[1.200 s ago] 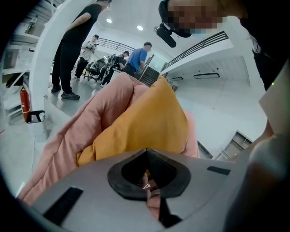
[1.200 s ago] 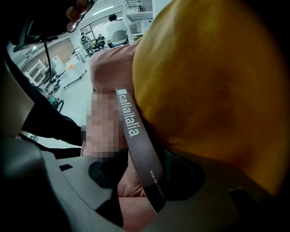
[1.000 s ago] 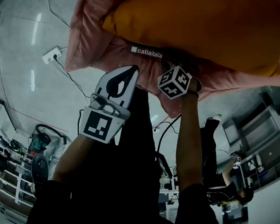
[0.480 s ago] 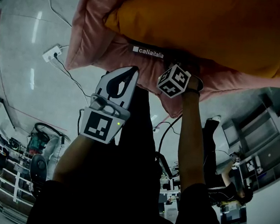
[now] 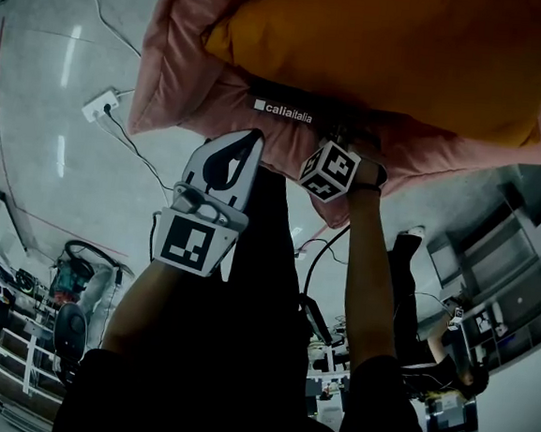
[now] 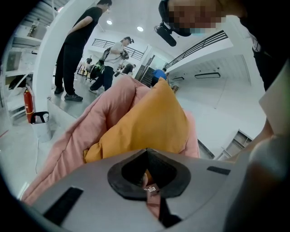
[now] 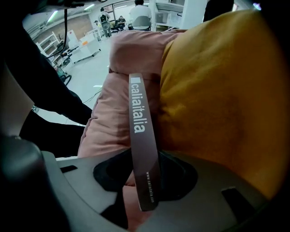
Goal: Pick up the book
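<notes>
A thin dark book (image 5: 284,113), its spine printed "calia italia", is wedged between a pink cushion (image 5: 180,71) and an orange cushion (image 5: 388,51). My right gripper (image 5: 348,137) points straight down at the spine. In the right gripper view the book (image 7: 140,131) runs through the gap of the right gripper (image 7: 145,181). Its jaws have just been closing, and a sliver of pink still shows beside the spine. My left gripper (image 5: 252,135) hovers shut and empty at the pink cushion's edge. The left gripper (image 6: 147,181) looks at the orange cushion (image 6: 149,122).
A white power strip (image 5: 101,105) with cables lies on the grey floor to the left. Shelving (image 5: 492,267) stands at the right. People (image 6: 74,50) stand beyond the cushions, and a fire extinguisher (image 6: 28,104) stands by a pillar.
The right gripper's marker cube has rolled and shifted slightly down in the head view. The left gripper and the cushions have stayed put.
</notes>
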